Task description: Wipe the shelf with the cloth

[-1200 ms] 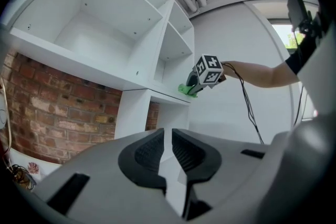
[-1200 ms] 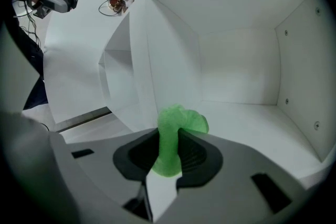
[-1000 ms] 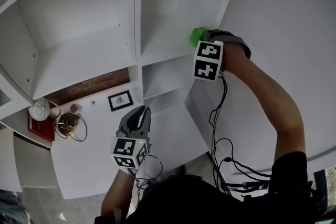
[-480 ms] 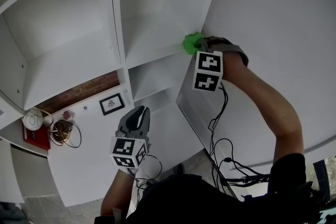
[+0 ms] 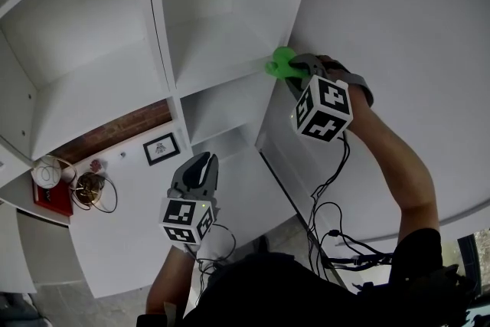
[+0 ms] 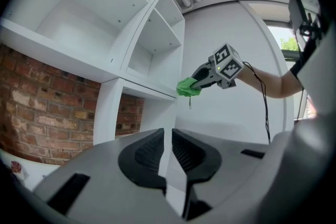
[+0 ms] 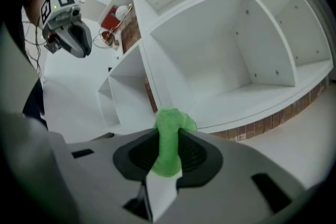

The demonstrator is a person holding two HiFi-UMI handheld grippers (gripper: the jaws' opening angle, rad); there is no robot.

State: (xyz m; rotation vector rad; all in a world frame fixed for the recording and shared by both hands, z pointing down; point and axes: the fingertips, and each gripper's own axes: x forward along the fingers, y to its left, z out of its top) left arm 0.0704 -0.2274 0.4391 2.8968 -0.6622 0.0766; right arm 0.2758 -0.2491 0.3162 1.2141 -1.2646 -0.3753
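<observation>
**Left tool.** Your left tool (image 5: 200, 167) hangs low in the head view, well apart from the shelving. Its jaws stand a narrow slit apart with nothing between them, so it takes no part in the wipe.

**Shelf.** The white shelf unit (image 5: 207, 57) is divided into open compartments by one upright and several boards.

**Cloth.** The green cloth (image 5: 279, 62) sits at the front right corner of a shelf board, where the board meets the right side panel. Whether it presses on the board or hangs just beside it cannot be told.

**Right tool.** Your right tool (image 5: 289, 73) is clamped on the cloth, with a bunched fold sticking out past the jaw tips.

**Hazards**
- Slippage: only a small wad is pinched. Friction against the board during a stroke could pull it free.
- Hard contact: little cloth projects beyond the jaws. If you tilt the tool too steeply, the jaw tips will probably scrape the board instead of the cloth.
- Partial coverage: the cloth is at the extreme corner, so a short stroke would likely leave most of the board unwiped.
- Snagging: the cables (image 5: 329, 188) hang loose under your right arm and may catch on the side panel as you reach inward.

**Count**
- Tools: two.
- Cloth: one.
- Shelf unit: one; the total number of compartments cannot be counted from here.
</observation>
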